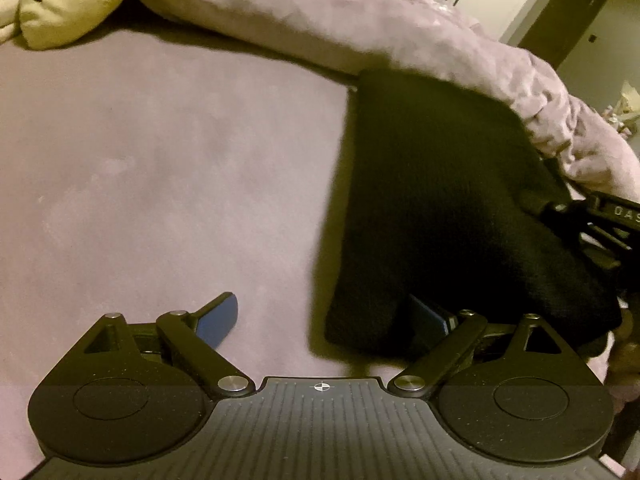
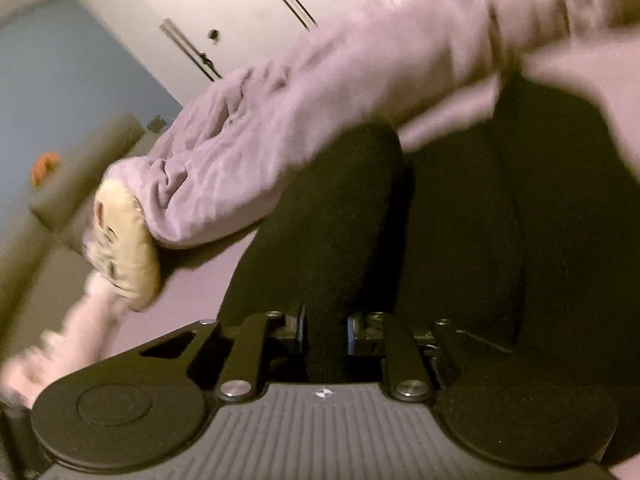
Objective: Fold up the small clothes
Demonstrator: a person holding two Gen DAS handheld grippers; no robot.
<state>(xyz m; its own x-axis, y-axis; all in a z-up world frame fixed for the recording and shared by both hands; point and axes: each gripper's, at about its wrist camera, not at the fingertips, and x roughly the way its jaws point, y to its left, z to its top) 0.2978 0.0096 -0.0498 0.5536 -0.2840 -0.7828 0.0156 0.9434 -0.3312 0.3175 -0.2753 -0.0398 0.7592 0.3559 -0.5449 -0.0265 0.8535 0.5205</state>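
A black garment (image 1: 440,200) lies folded on the lilac bed sheet (image 1: 160,160), its near corner draped over the right finger (image 1: 428,320) of my left gripper (image 1: 324,314). That gripper is open wide, with its left blue pad (image 1: 218,322) resting bare on the sheet. My right gripper (image 1: 600,220) comes in from the right edge and holds the garment's right side. In the right wrist view a fold of the black garment (image 2: 328,240) runs between the nearly closed jaws of my right gripper (image 2: 326,332), which is shut on it.
A bunched lilac blanket (image 1: 400,28) lies along the far side of the bed, just behind the garment. A cream plush pillow (image 1: 68,4) sits at the far left. White wardrobe doors (image 2: 260,8) and a blue wall (image 2: 60,80) stand beyond the bed.
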